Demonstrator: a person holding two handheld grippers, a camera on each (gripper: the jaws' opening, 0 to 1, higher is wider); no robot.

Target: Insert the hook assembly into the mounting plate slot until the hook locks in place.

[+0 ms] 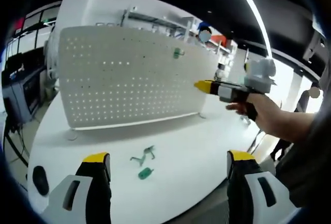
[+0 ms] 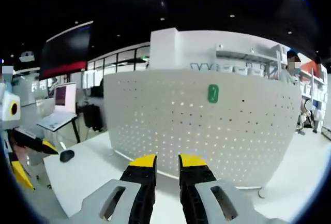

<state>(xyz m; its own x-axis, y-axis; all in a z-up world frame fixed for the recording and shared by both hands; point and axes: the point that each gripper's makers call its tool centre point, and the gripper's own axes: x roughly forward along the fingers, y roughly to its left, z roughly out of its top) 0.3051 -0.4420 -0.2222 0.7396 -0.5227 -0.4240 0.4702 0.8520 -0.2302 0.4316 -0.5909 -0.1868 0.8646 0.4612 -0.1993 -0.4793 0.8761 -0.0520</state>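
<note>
Reaching Toward the Pegboard, Hooks Not Yet Picked Up

Starting nearest, the left gripper (image 1: 168, 164) hangs over the white tabletop (image 1: 201, 146) with its yellow-tipped jaws spread wide and nothing between them. Just beyond them lie a small green plastic hook piece (image 1: 145, 173) and a thin green wire hook assembly (image 1: 144, 154), close together and apart from both grippers.

Farther on, the right gripper (image 2: 167, 163) faces the upright white perforated mounting plate (image 2: 207, 125), its jaws nearly together with a narrow gap and, as far as shows, nothing held. In the left gripper view its yellow tip points at the panel without clearly touching. A green oval hook base (image 2: 212, 93) already sits high on the plate.

The job looks to be at the pick-up stage: the next move calls for lowering a gripper onto the loose assembly and closing on it squarely.
</note>
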